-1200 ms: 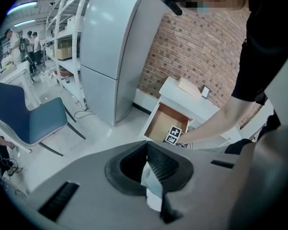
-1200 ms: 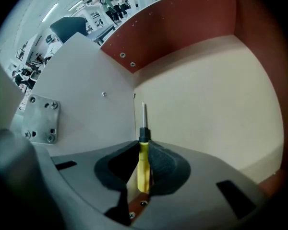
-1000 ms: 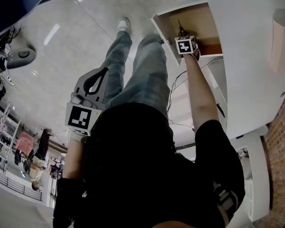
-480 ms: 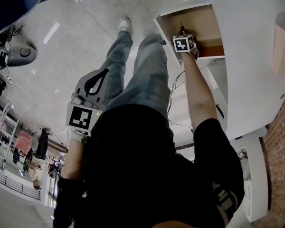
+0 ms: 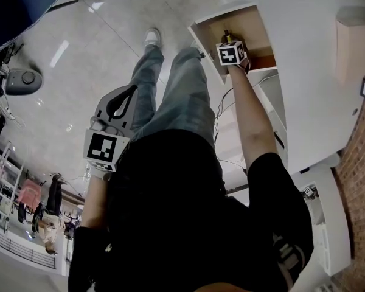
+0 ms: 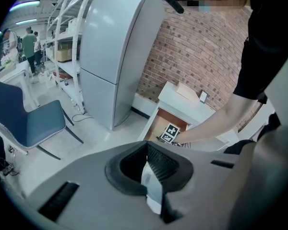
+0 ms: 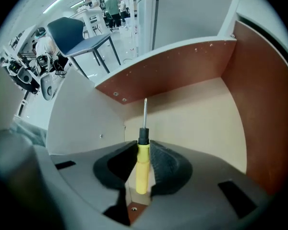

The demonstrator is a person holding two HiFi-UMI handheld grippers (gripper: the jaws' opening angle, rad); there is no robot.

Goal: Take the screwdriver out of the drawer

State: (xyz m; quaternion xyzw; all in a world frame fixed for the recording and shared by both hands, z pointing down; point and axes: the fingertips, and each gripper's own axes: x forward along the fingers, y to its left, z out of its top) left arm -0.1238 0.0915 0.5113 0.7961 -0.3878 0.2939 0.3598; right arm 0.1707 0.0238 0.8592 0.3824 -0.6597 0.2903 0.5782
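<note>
A screwdriver (image 7: 142, 169) with a yellow handle, black collar and thin metal shaft stands between the pads of my right gripper (image 7: 143, 147). The jaws are closing, and both pads press on the handle. The shaft points down into the open wooden drawer (image 7: 197, 123), clear of its floor. In the head view, the right gripper (image 5: 231, 50) hangs over the drawer (image 5: 258, 23) and the screwdriver's tip (image 5: 226, 34) pokes out beyond the marker cube. Beside my left hip, the left gripper (image 5: 126, 96) is shut and holds nothing; its pads (image 6: 158, 162) meet.
The drawer belongs to a white cabinet (image 5: 316, 72) with a pale box (image 5: 356, 44) on top. My legs (image 5: 176, 96) stand just left of the drawer. A blue chair (image 6: 29, 121), a grey refrigerator (image 6: 117, 51) and a brick wall (image 6: 197, 56) surround the spot.
My right gripper has lifted a little with the screwdriver and shifted slightly left over the drawer. The left gripper has stayed where it was.
</note>
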